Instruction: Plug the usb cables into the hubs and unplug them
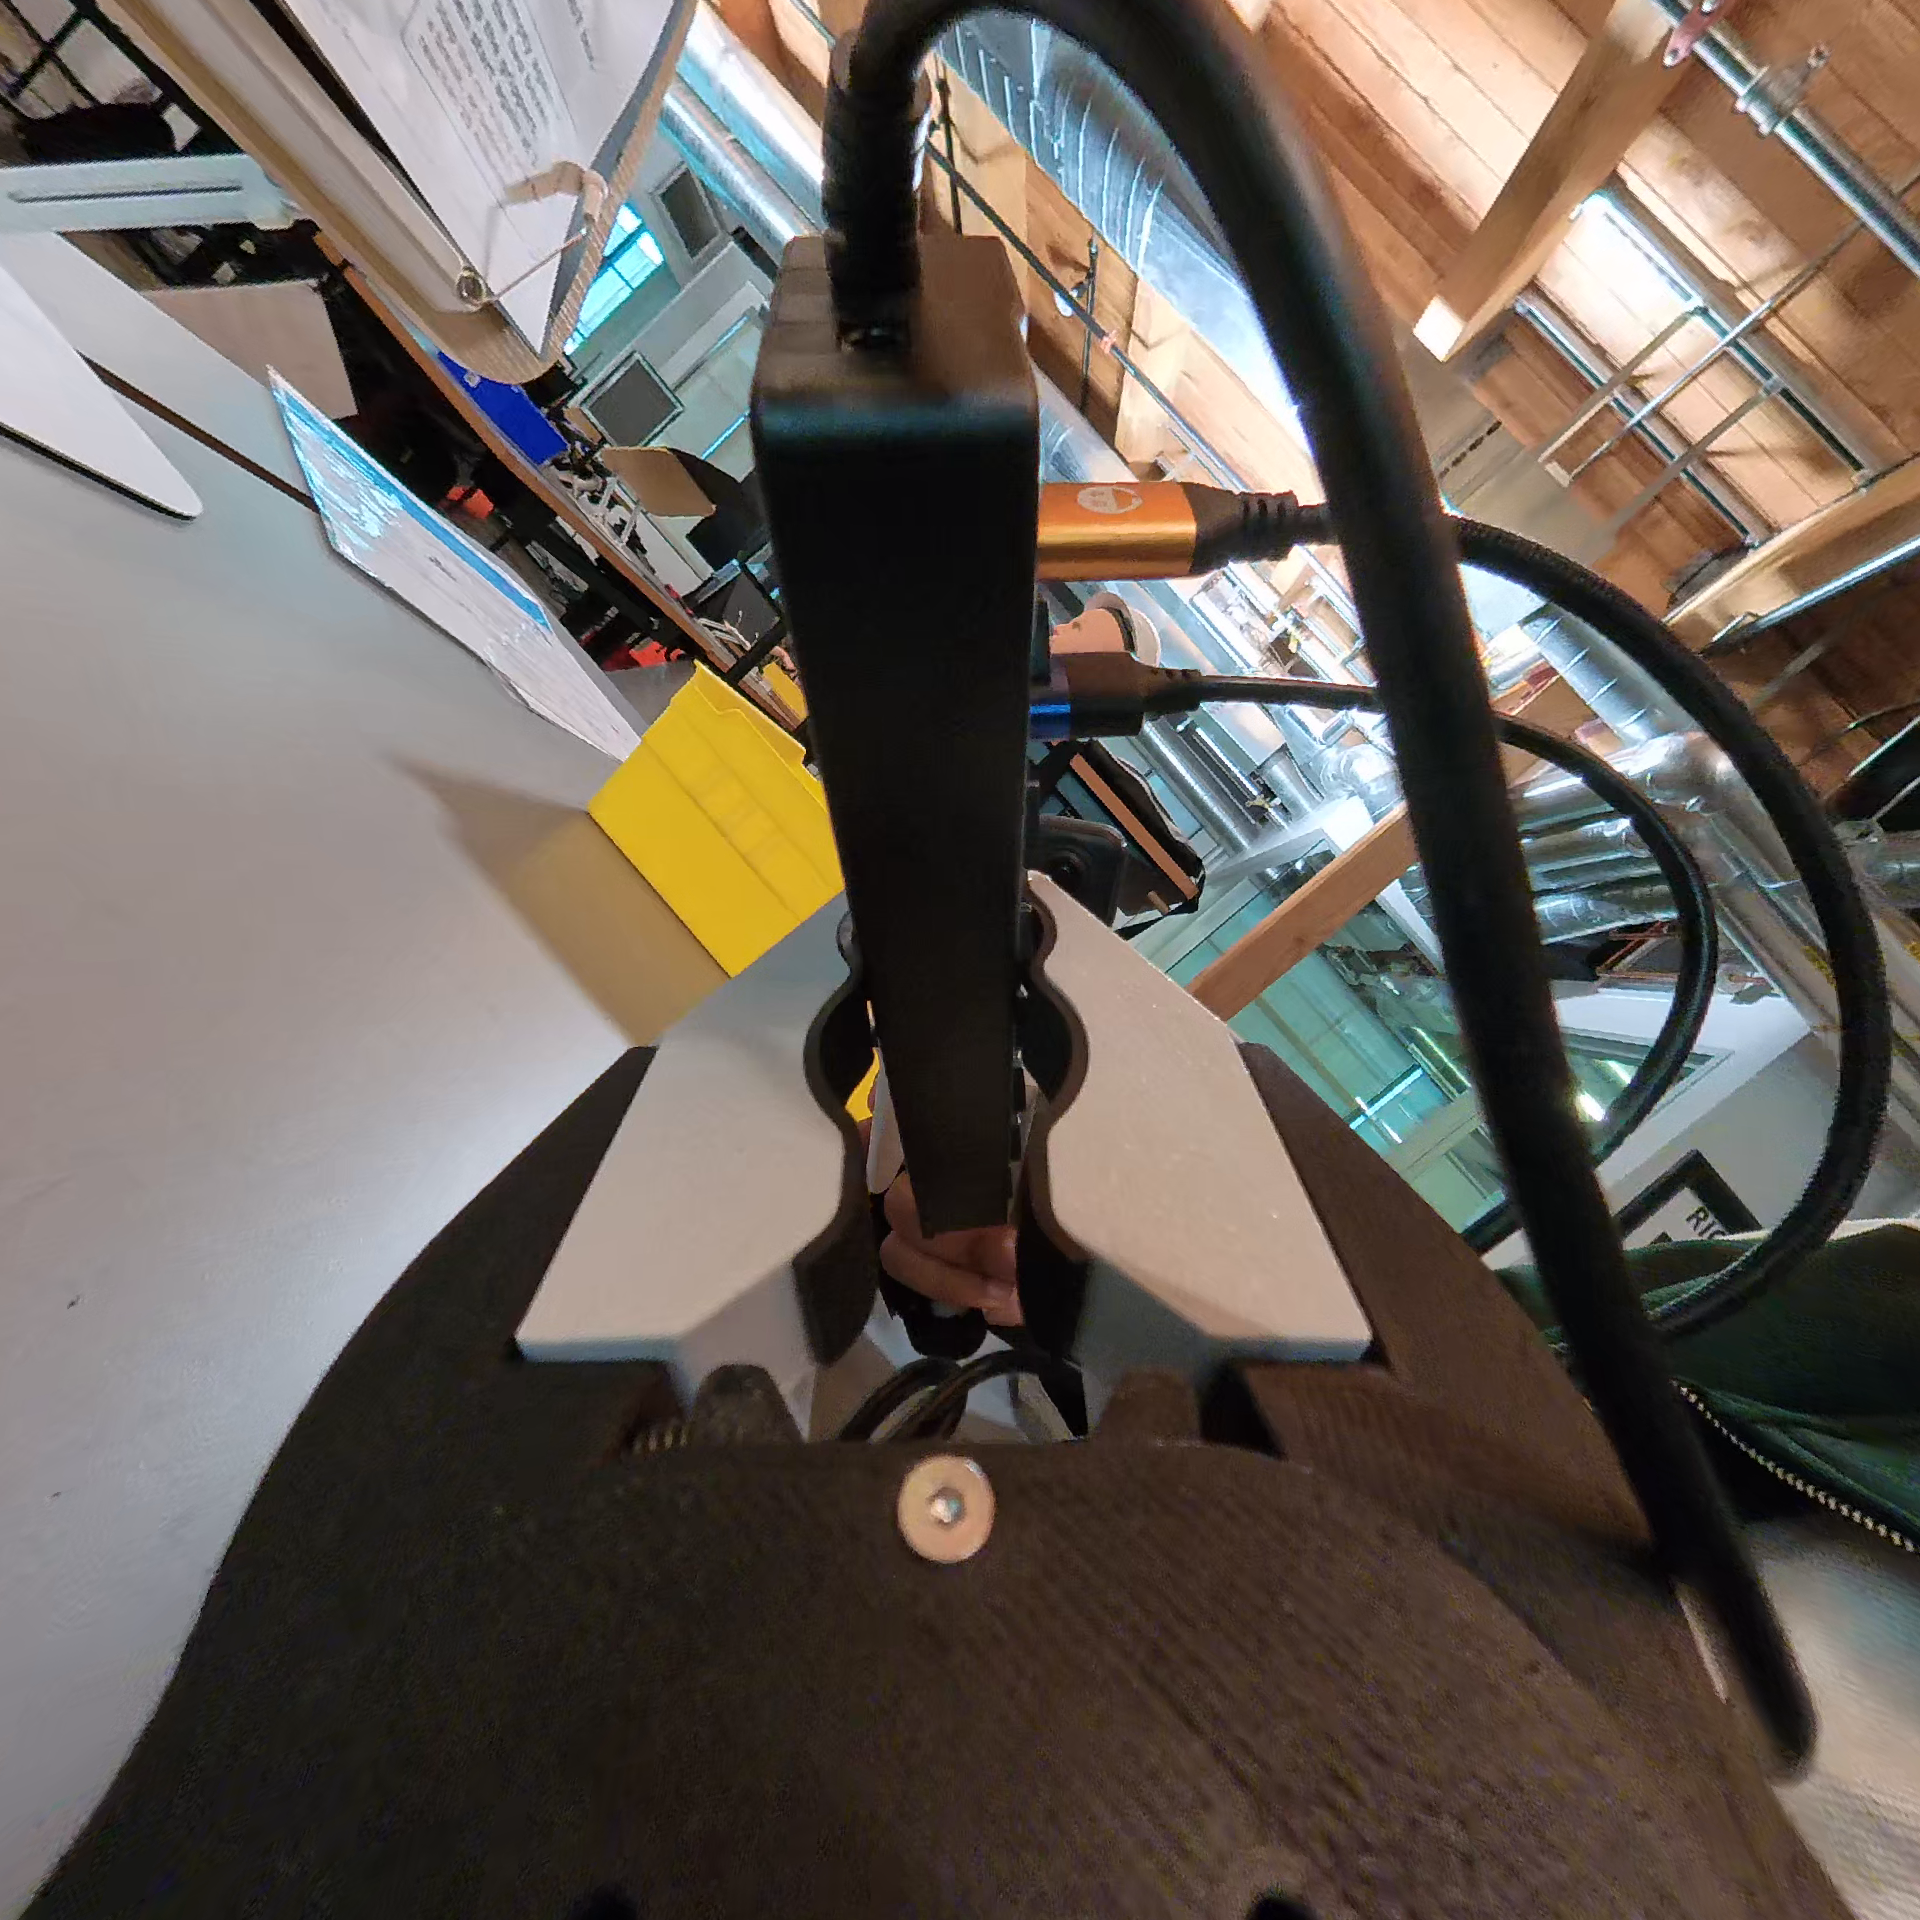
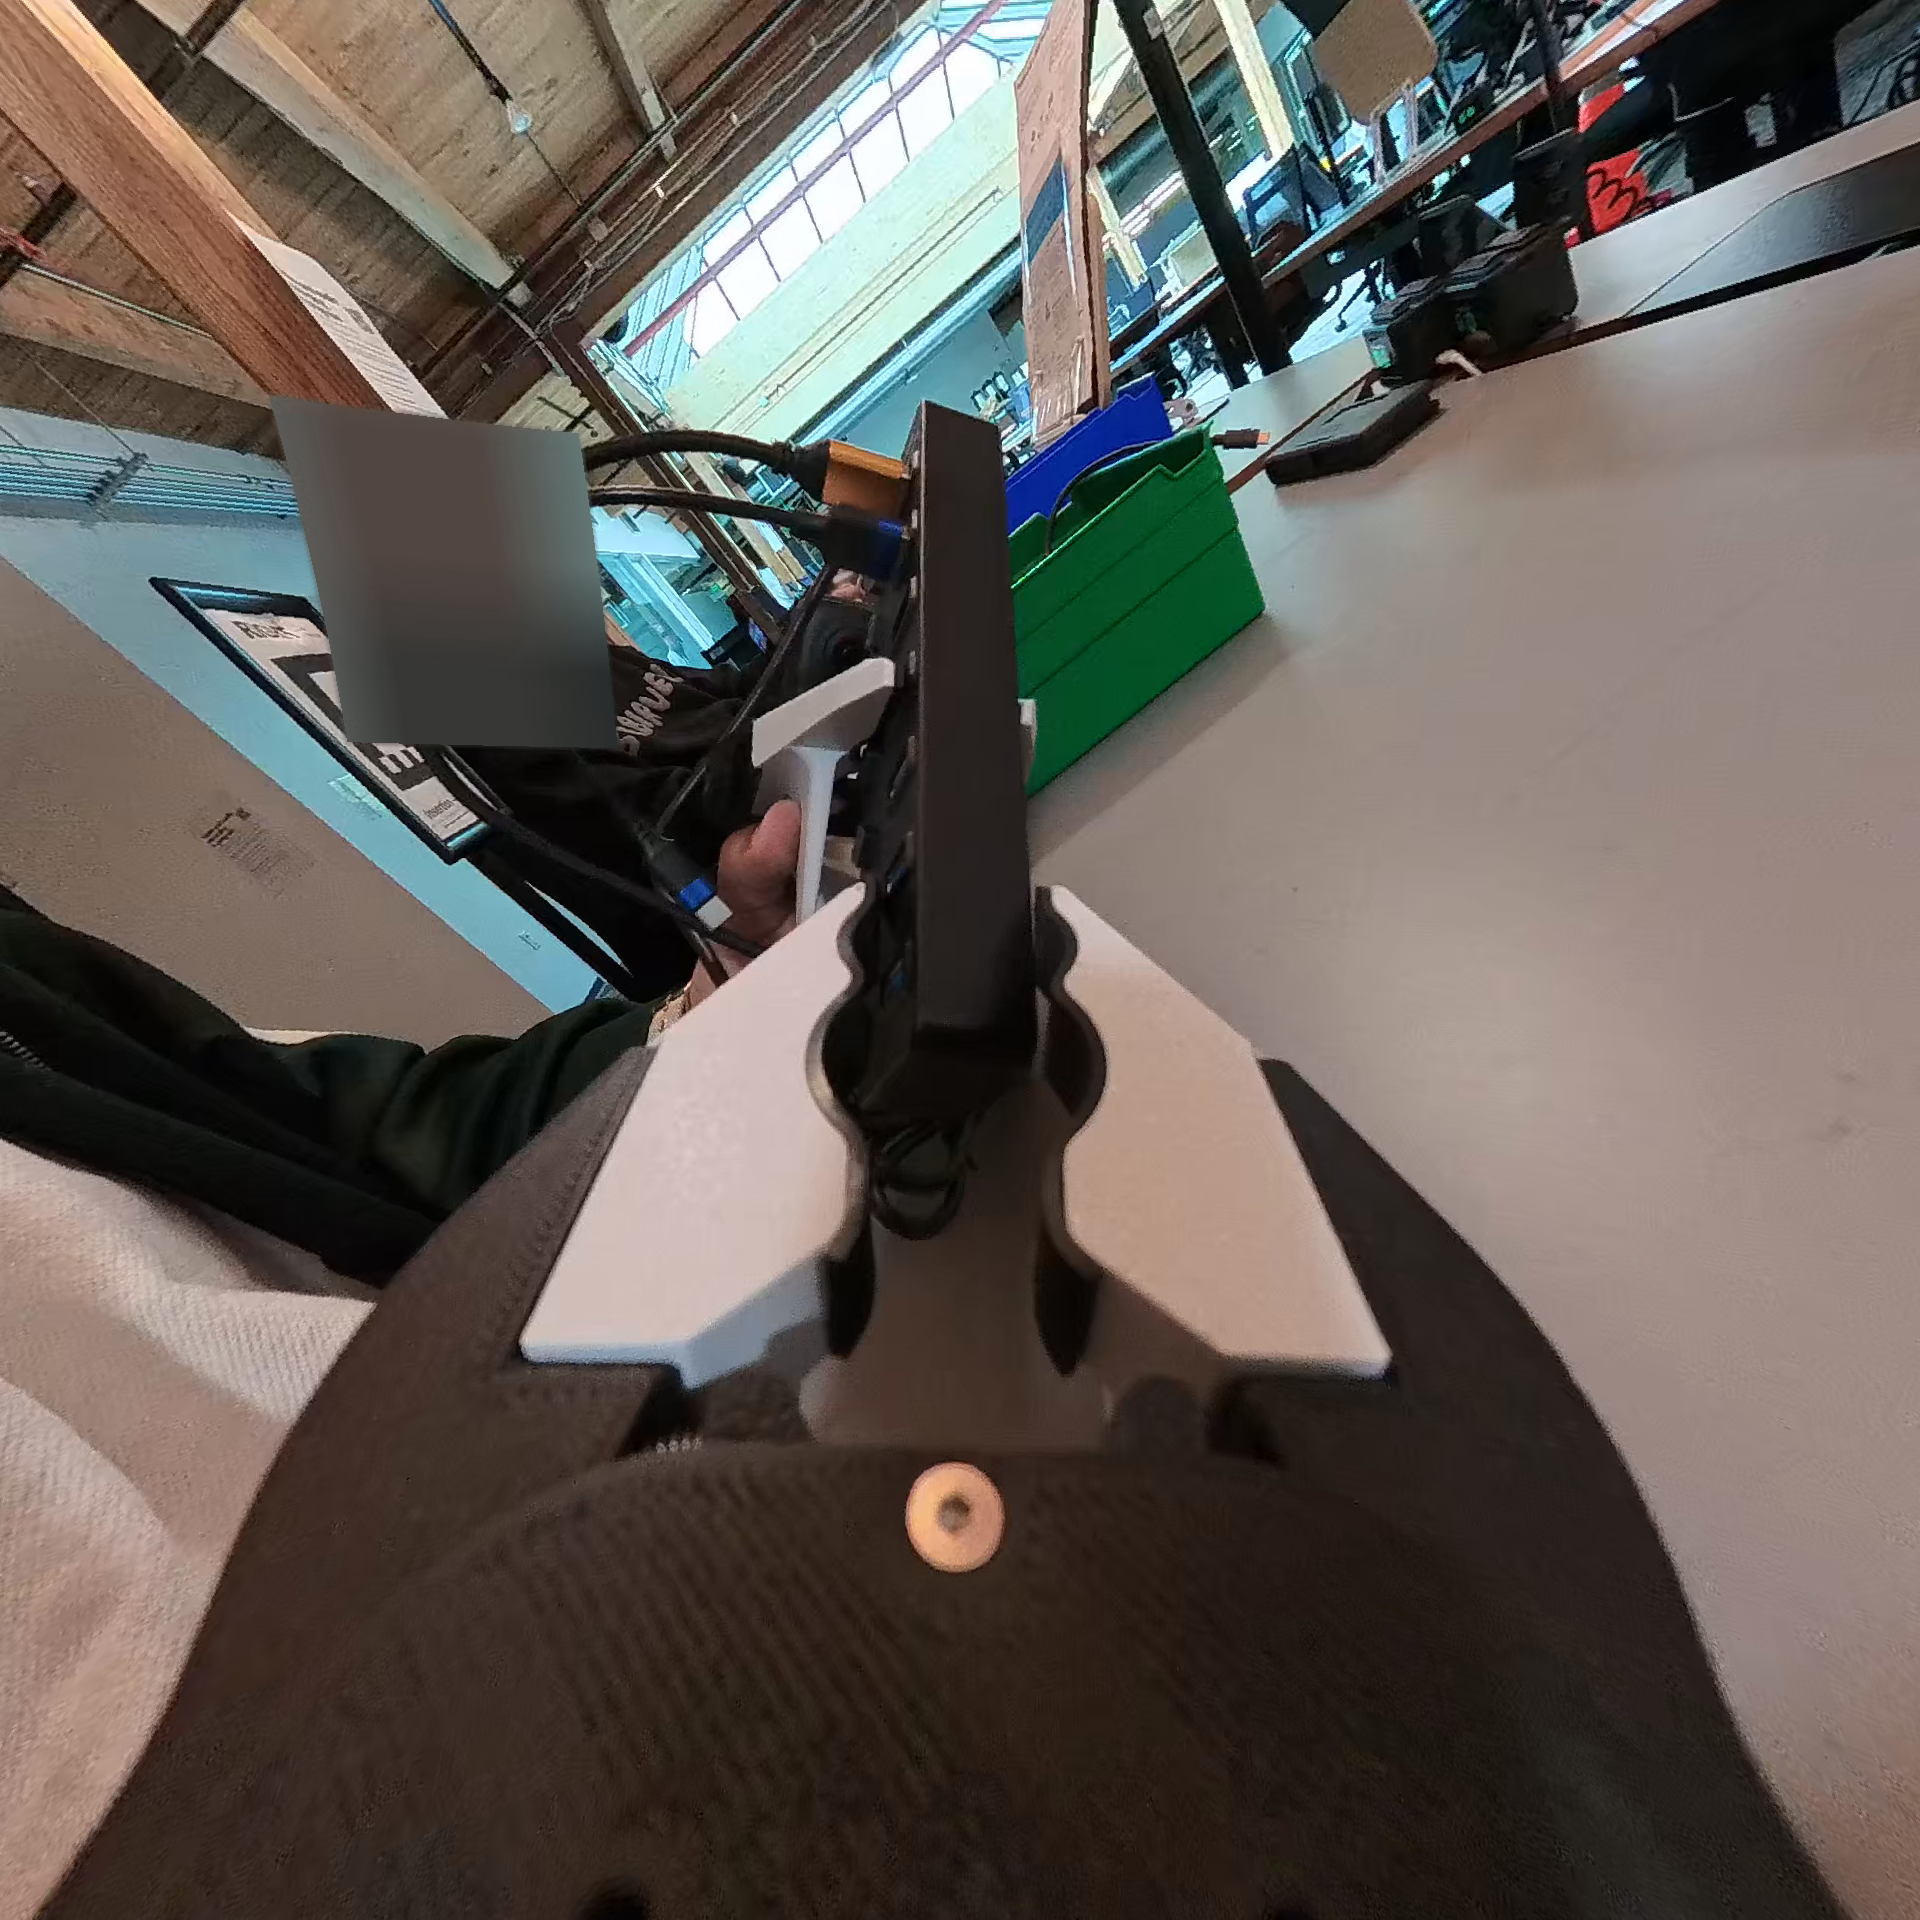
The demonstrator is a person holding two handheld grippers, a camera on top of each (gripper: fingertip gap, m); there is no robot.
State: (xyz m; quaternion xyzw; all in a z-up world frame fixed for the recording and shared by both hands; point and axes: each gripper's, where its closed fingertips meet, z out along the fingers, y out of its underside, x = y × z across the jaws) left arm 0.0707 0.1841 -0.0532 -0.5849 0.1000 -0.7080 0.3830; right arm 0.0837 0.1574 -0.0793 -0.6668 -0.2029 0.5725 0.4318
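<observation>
- Black hub stands mid-frame in both views, lifted off the grey tabletop; my left jaws and right jaws each clamp it.
- Orange plug and blue plug sit in it, right of centre.
- Unplugging, I judge, remains; a loose plug dangles at mid-left.

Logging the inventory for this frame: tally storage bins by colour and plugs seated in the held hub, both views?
Yellow bin: 1
Green bin: 1
Blue bin: 1
Orange plug seated in the black hub: 1
Blue plug seated in the hub: 1
Total: 3 bins, 2 seated plugs, 5 items.
</observation>
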